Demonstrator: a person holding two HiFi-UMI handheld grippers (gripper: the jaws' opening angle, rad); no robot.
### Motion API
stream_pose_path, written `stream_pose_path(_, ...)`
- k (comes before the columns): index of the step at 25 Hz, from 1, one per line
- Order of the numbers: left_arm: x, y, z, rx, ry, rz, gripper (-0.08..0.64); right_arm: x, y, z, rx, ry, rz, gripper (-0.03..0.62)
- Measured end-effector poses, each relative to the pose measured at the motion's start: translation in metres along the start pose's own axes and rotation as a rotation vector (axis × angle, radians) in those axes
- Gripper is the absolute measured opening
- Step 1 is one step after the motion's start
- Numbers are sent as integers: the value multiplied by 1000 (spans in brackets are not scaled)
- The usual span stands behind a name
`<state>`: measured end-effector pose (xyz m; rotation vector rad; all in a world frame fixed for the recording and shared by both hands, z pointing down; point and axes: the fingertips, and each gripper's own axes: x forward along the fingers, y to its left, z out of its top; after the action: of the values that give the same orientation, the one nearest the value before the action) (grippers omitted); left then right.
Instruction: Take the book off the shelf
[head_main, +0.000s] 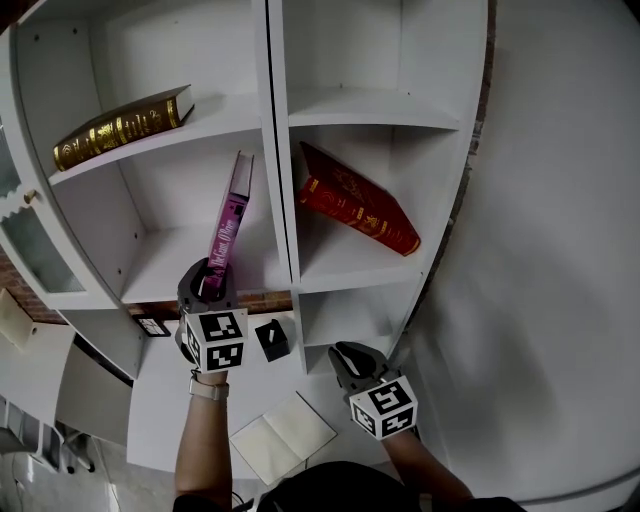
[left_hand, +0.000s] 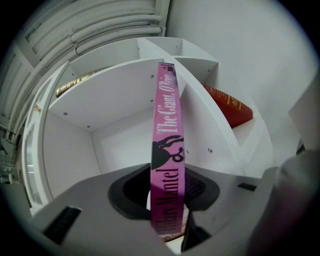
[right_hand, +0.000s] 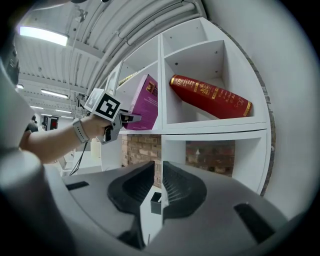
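Observation:
A slim pink book (head_main: 228, 225) stands upright in the middle-left shelf compartment, leaning on the centre divider (head_main: 277, 170). My left gripper (head_main: 208, 282) is at the book's lower end. In the left gripper view the pink spine (left_hand: 167, 150) runs between the jaws, and the left gripper (left_hand: 167, 200) is shut on it with both dark pads against its sides. The right gripper view shows the same book (right_hand: 145, 102) from the side, with the left gripper (right_hand: 120, 122) at its lower edge. My right gripper (head_main: 350, 358) hangs lower right, below the shelf, its jaws together on nothing (right_hand: 157, 187).
A red book (head_main: 360, 212) leans in the right compartment. A dark, gold-lettered book (head_main: 120, 128) lies on the upper-left shelf. Below the shelf, a white table (head_main: 160, 400) holds an open notebook (head_main: 285, 435) and a small black box (head_main: 273, 340). A pale wall (head_main: 560, 250) curves to the right.

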<state>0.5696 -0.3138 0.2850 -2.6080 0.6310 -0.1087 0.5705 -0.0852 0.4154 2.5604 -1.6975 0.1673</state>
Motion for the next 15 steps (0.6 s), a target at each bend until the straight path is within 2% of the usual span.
stream_pose_path(15,-101,18,-5,5,25,119,140,-45,46,-16,5,14,113,60)
